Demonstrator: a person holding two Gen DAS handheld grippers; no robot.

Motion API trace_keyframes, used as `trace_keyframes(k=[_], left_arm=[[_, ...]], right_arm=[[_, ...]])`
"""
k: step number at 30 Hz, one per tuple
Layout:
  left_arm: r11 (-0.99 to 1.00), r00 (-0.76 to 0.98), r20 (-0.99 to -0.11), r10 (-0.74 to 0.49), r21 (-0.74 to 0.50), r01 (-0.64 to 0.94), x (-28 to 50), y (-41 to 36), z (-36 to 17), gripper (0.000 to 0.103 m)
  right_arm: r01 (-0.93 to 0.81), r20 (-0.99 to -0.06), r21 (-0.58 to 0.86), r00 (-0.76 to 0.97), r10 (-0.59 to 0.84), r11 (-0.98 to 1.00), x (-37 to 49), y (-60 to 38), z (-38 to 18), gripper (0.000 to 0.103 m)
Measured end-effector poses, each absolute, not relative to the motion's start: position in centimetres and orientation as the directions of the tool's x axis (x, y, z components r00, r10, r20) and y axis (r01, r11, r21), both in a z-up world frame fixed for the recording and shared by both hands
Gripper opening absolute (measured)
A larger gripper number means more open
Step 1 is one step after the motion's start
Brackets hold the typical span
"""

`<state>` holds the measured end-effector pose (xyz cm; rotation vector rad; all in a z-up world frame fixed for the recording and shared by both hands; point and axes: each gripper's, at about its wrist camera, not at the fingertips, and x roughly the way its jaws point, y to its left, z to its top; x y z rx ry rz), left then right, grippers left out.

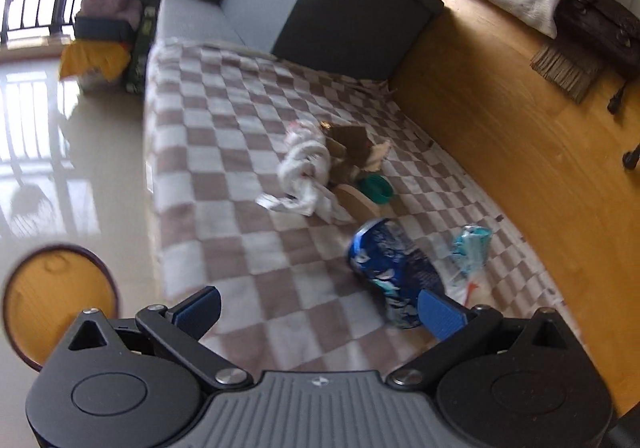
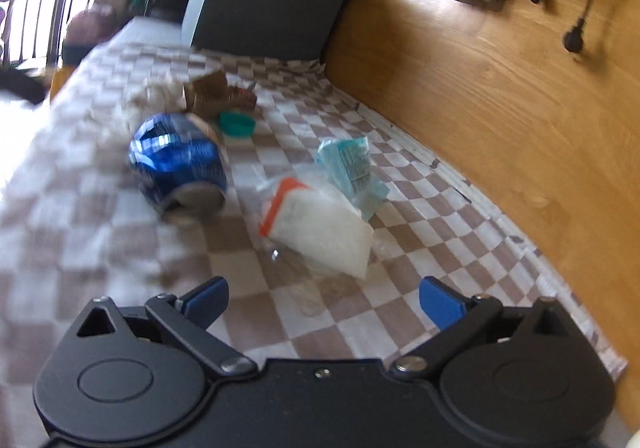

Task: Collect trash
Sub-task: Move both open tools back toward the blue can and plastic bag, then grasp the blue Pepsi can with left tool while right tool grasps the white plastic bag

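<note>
Trash is lying scattered on the checkered blanket (image 2: 120, 248): a crushed blue can (image 2: 178, 163) at eleven o'clock of the right gripper (image 2: 322, 302), a clear plastic bag (image 2: 320, 232) straight ahead. Both grippers, the left gripper (image 1: 320, 308) included, are hovering with fingers wide and holding nothing, probably lining up a pick.

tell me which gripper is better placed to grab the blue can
Left, probably. The left gripper is open with the blue can beside its right fingertip. The right gripper faces the clear bag.
</note>
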<state>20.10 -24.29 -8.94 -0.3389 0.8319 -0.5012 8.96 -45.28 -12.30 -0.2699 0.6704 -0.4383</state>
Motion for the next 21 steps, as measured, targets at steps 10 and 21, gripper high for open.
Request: trace_keyframes(k=[10,21], left_arm=[[0.645,0.435,-0.545,-0.717,-0.755,0.119,23.5,-28.0,-13.5,0.103],[0.453,0.43,-0.403,-0.807,-0.891,0.015,26.0,-30.7,-16.1,0.103]], right_arm=[[0.224,-0.481,-0.539,0.71,-0.515,0.812,12.8,-45.7,-15.6,0.096],[0.205,-0.531,-0.366,0.755,-0.384,0.908,14.8,-48.9,-15.0,0.059]])
